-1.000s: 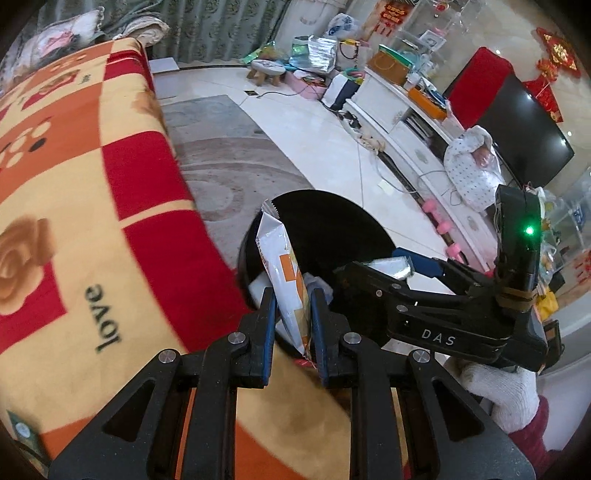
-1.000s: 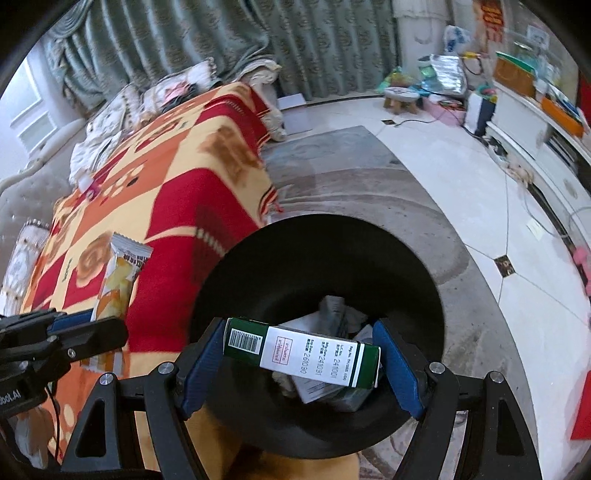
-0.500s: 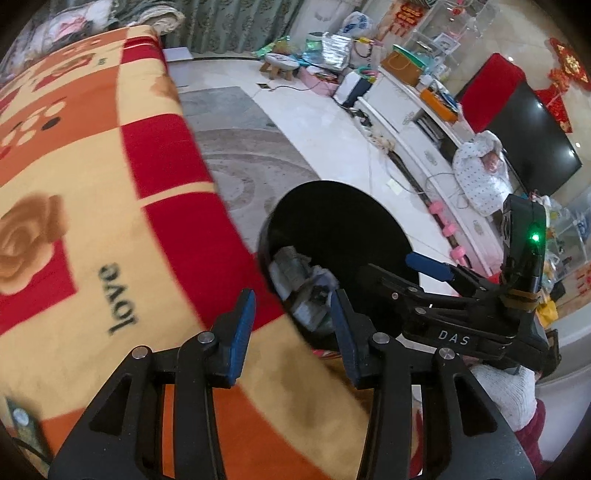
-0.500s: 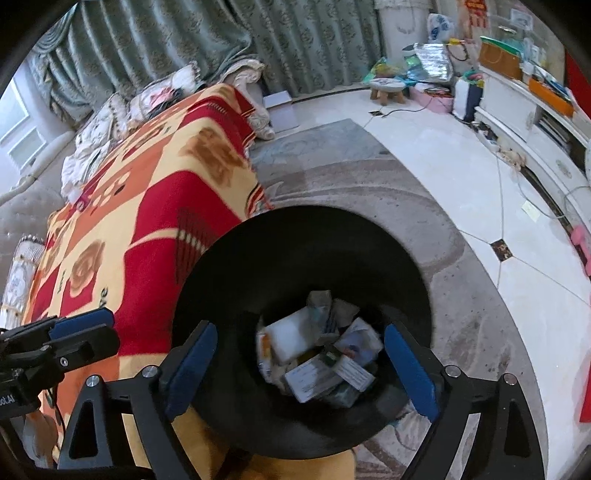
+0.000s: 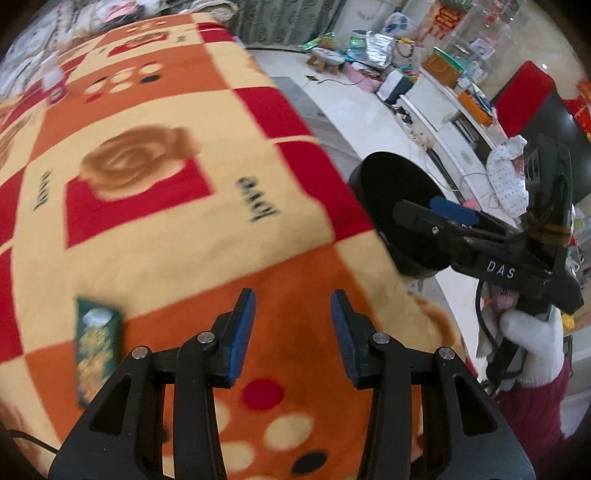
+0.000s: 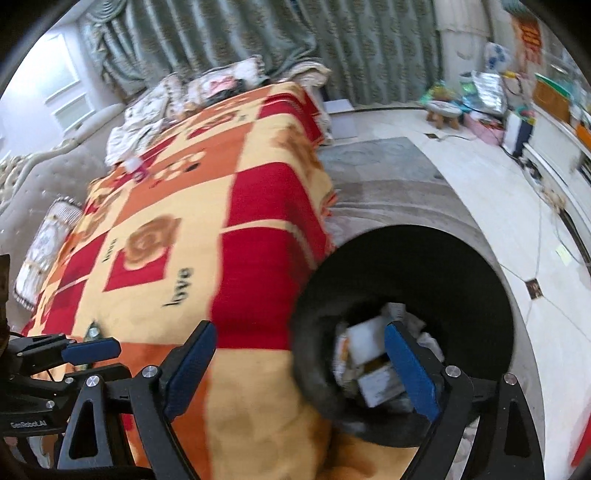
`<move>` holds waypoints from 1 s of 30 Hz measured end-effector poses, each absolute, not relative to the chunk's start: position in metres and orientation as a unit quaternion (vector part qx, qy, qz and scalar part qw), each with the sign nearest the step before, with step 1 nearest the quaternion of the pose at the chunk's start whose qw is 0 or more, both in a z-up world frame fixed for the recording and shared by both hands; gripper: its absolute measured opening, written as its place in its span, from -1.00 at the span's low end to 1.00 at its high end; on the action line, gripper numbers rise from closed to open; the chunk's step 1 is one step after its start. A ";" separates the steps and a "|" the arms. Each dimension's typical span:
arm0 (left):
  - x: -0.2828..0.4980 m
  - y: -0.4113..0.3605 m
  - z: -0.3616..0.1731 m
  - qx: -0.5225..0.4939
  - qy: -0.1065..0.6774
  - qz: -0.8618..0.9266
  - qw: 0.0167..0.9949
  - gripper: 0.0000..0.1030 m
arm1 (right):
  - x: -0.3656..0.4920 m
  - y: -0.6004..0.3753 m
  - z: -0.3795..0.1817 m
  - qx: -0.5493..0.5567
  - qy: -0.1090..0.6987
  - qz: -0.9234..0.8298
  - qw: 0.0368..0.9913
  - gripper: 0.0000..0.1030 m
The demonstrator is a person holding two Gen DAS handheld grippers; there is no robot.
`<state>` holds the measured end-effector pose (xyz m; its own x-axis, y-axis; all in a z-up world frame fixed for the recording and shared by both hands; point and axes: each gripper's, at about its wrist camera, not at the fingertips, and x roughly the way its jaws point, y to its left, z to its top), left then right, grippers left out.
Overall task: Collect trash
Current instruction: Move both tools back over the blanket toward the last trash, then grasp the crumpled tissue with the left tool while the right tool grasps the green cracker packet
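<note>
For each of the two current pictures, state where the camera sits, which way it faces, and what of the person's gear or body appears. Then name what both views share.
Left wrist: on the left gripper, angled down at the blanket and green packet; right gripper and gloved hand show.
Right wrist: on the right gripper, facing the black bin; left gripper at the left edge.
Shared: blanket, bin.

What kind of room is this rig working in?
Most likely a home living room. A sofa or daybed under a patterned blanket runs along heavy curtains, a dark TV sits on a low white cabinet, and a black trash bin stands on the tiled floor.
</note>
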<state>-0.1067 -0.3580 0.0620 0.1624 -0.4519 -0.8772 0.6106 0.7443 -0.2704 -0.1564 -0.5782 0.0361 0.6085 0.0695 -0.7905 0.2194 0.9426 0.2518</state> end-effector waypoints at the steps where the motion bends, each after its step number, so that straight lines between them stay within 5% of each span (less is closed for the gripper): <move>1: -0.108 -0.347 0.064 0.069 0.544 -0.347 0.761 -0.21 | -0.154 -0.572 0.037 0.162 0.441 -0.035 0.882 0.75; 19: -0.140 -0.163 0.058 0.009 0.588 -0.217 0.779 -0.21 | -0.114 -0.401 0.027 0.070 0.477 0.152 0.863 0.76; 30: -0.168 -0.157 0.023 -0.031 0.616 -0.213 0.758 -0.21 | -0.101 -0.346 0.020 0.052 0.489 0.195 0.849 0.76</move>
